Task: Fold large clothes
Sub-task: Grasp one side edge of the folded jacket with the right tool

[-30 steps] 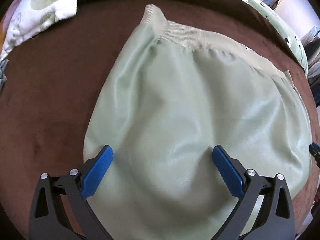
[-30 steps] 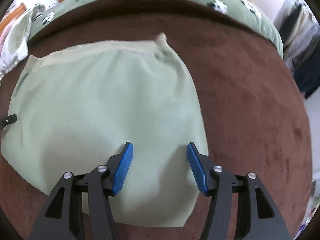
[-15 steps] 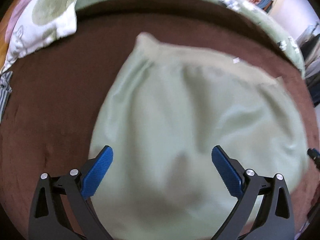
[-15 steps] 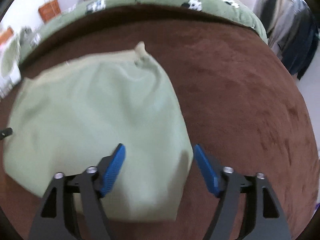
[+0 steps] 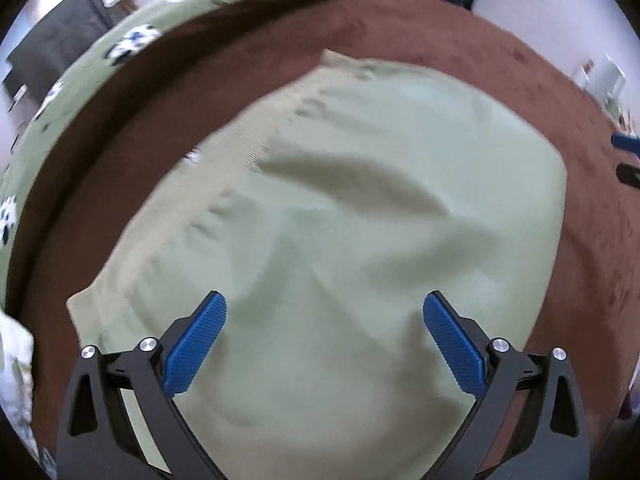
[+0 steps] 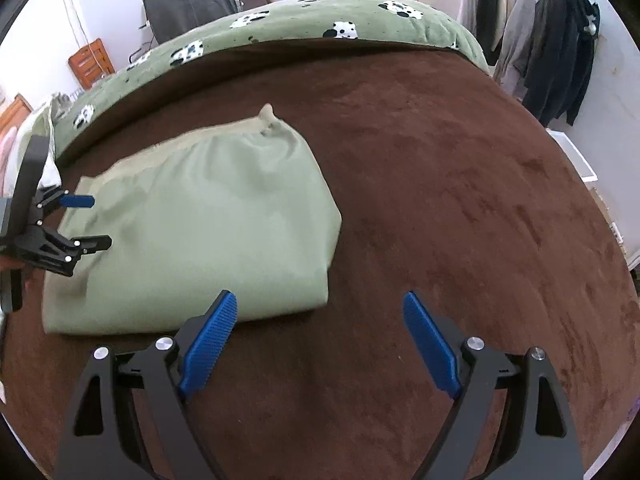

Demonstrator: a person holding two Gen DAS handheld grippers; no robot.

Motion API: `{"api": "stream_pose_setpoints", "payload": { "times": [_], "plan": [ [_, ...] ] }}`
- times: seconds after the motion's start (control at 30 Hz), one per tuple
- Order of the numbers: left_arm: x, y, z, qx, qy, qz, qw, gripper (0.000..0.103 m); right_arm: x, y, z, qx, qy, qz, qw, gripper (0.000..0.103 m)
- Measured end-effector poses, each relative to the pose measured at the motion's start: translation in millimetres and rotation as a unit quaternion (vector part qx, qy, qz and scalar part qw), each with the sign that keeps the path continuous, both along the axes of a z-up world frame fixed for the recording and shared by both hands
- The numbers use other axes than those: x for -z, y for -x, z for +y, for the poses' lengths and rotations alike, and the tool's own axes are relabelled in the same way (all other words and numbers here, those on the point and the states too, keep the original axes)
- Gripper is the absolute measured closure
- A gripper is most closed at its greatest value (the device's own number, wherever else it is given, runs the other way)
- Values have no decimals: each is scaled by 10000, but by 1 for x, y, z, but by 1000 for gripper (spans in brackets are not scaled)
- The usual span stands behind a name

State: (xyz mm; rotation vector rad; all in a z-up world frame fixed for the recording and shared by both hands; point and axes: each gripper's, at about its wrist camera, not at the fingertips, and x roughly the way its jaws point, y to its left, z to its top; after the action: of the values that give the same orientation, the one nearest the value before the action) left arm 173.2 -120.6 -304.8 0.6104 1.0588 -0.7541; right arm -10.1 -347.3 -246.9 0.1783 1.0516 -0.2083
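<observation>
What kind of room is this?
Most likely a bedroom. A folded pale green garment lies on a bed's brown blanket, a green patterned quilt runs along the far edge, and coats hang on a rack by the wall.

My left wrist camera looks steeply down, close over the folded green garment (image 5: 340,220); my right views it from farther back, both sharing it.

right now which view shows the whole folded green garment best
The right wrist view: the folded green garment lies whole and sharp on the brown blanket, every edge visible. The left wrist view is close above it, blurred, its near edge hidden behind the left hand-held gripper.
</observation>
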Motion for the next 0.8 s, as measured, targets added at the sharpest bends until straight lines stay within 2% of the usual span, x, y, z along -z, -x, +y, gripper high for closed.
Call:
{"api": "stream_pose_setpoints", "payload": {
  "times": [0.07,0.17,0.2,0.23,0.33,0.4,0.47,0.5,0.6,0.67,0.8],
  "plan": [
    [12,0,2,-161,31,1,9999,5,11,3,2,108,-30,86,9999,18],
    [34,-5,13,-1084,352,390,9927,5,20,9,3,321,-200,98,9992,18],
    [39,-4,17,-1253,427,429,9903,5,24,11,4,391,-225,113,9989,18],
    [44,-3,19,-1365,490,365,9888,5,27,12,6,440,-241,130,9987,18],
    [48,7,13,-1423,342,-3,9892,5,31,10,10,485,-297,144,9983,18],
    [42,5,13,-1644,352,119,9857,5,32,8,13,459,-290,149,9984,18],
    [30,2,14,-2018,339,8,9788,6,31,4,15,475,-302,138,9983,18],
    [20,-3,19,-2250,424,-134,9733,6,32,4,15,497,-324,137,9981,18],
    [2,-24,25,-2663,800,-119,9605,6,37,-1,16,601,-490,132,9969,18],
    [5,-45,20,-2869,698,-147,9553,6,43,-4,16,711,-738,34,9947,18],
    [46,-78,9,-3069,332,253,9508,5,56,-6,17,949,-1311,-193,9866,18]
  ]
}}
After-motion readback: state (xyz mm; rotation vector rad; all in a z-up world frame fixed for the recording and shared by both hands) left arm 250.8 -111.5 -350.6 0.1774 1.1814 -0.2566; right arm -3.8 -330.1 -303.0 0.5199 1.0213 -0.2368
